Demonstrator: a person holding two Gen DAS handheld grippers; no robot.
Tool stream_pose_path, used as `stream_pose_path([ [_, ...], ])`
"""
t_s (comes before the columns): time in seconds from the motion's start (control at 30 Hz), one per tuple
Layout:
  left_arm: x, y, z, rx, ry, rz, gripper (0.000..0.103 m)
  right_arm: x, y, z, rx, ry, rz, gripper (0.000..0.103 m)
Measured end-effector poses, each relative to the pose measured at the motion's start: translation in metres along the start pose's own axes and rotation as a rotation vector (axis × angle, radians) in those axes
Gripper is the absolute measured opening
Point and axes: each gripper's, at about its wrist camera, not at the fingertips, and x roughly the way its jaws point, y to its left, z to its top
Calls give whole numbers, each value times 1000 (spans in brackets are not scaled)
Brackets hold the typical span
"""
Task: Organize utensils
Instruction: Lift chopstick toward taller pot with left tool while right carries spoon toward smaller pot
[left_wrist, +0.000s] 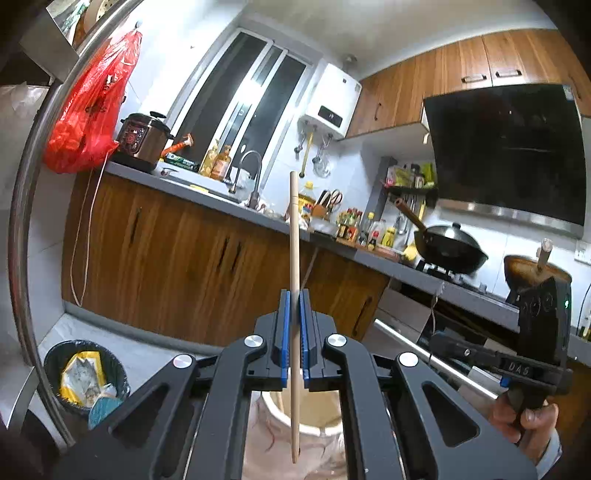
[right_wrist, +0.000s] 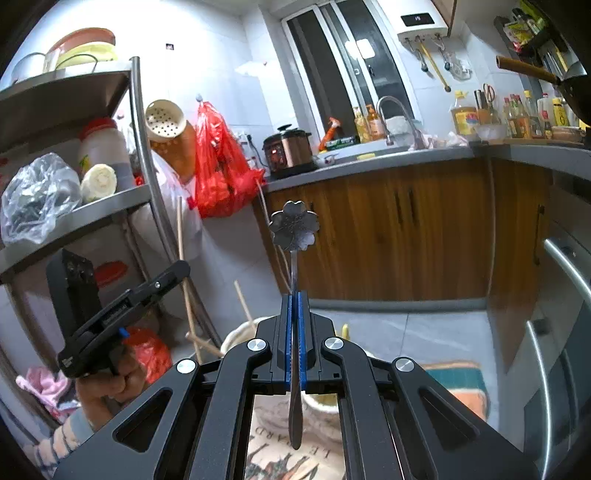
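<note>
My left gripper (left_wrist: 294, 295) is shut on a wooden chopstick (left_wrist: 293, 240) that stands upright, its lower tip hanging over a cream utensil holder (left_wrist: 314, 428) just below the jaws. My right gripper (right_wrist: 294, 295) is shut on a metal spoon with a flower-shaped bowl (right_wrist: 294, 225), held upright with the bowl on top. The same cream holder (right_wrist: 236, 334) shows below it, with a chopstick (right_wrist: 243, 304) leaning in it. The right gripper shows in the left wrist view (left_wrist: 532, 332), and the left gripper in the right wrist view (right_wrist: 107, 306).
A metal shelf rack (right_wrist: 110, 203) stands at the left with jars and bags. A wooden-front counter (left_wrist: 192, 243) carries a rice cooker (left_wrist: 142, 142), sink tap, bottles and a wok (left_wrist: 448, 247). A bin (left_wrist: 86, 376) sits on the floor.
</note>
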Motion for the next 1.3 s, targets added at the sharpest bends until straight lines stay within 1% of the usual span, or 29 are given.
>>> stream_pose_path([
  [0.17,6,1,11,-7,-55,6,5,-3,1,9,-9,-61,-17,4],
  [0.3,14,1,12,-37,-97,-3,5,2,3,10,-30,-105,-55,4],
  [0.4,25,-2,6,-35,-98,6,5,11,2,9,-33,-112,-69,4],
  [0.57,36,-3,-9,-21,-99,23,5,26,7,1,-86,-108,-120,4],
  [0.73,33,-1,-22,-5,-75,21,5,38,3,-13,-111,-96,-142,4],
  [0.9,23,-10,-37,62,-50,15,5,42,-4,-24,-114,-71,-148,4],
  [1.07,16,-9,-49,87,-5,27,5,43,-7,-34,-129,-22,-160,4],
  [1.3,16,-8,-55,131,70,59,5,48,-10,-43,-143,50,-180,4],
])
